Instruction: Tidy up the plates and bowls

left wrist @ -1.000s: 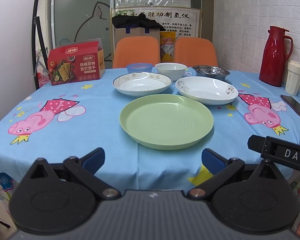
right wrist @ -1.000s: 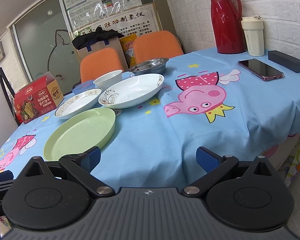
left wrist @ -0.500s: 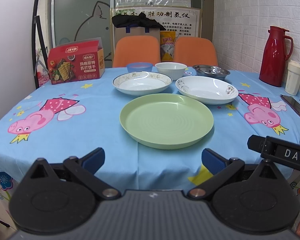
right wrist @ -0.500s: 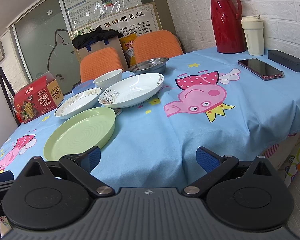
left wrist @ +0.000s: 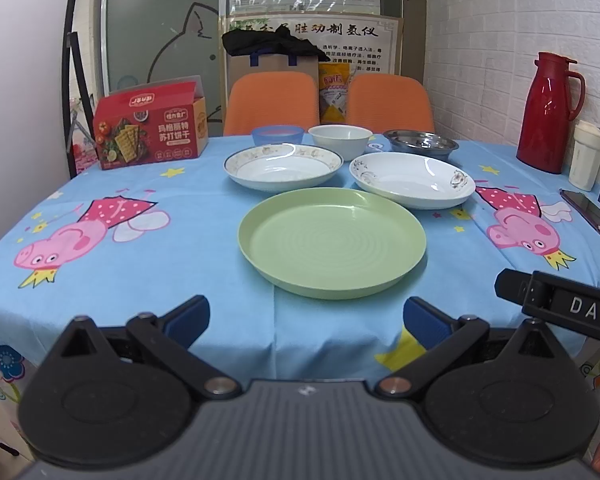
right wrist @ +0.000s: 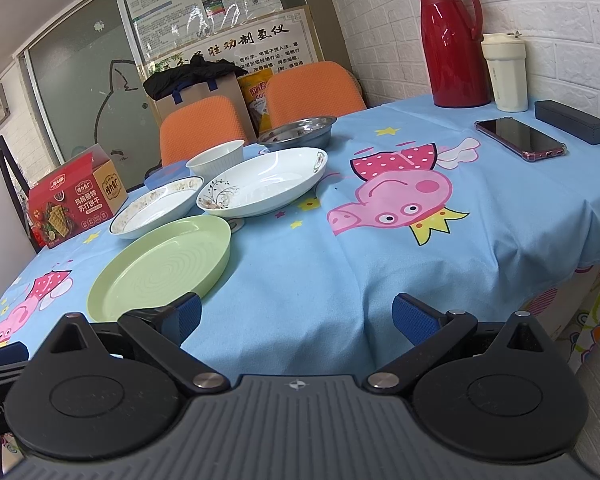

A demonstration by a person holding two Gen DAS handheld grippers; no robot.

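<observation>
Left hand-held gripper (left wrist: 306,316) hangs at the near edge of the tabletop (left wrist: 140,280), jaws spread wide, blue pads (left wrist: 188,318) empty, touching nothing. Right hand-held gripper (right wrist: 296,316) sits off the near right corner, jaws equally wide, nothing between them, clear of the cloth.

Left to right on the tabletop: red cracker box (left wrist: 150,126) at the far left edge. Blue bowl (left wrist: 277,134) at the far edge, just beside the white bowl (left wrist: 340,136). Floral-rim plate (left wrist: 283,166) in front of the blue bowl. Green plate (left wrist: 332,242) in the middle, nearest the near edge, just ahead of the left hand-held gripper, apart from its pads. White deep plate (left wrist: 412,179) right of the floral-rim plate, its rim just beside the green plate; cannot tell if they touch. Steel bowl (left wrist: 420,145) behind the white deep plate at the far edge. Red thermos (left wrist: 550,112) and cream cup (left wrist: 588,156) along the right edge by the brick wall, phone (right wrist: 520,138) and black case (right wrist: 570,121) nearer. All dishes lie separate, none stacked.
</observation>
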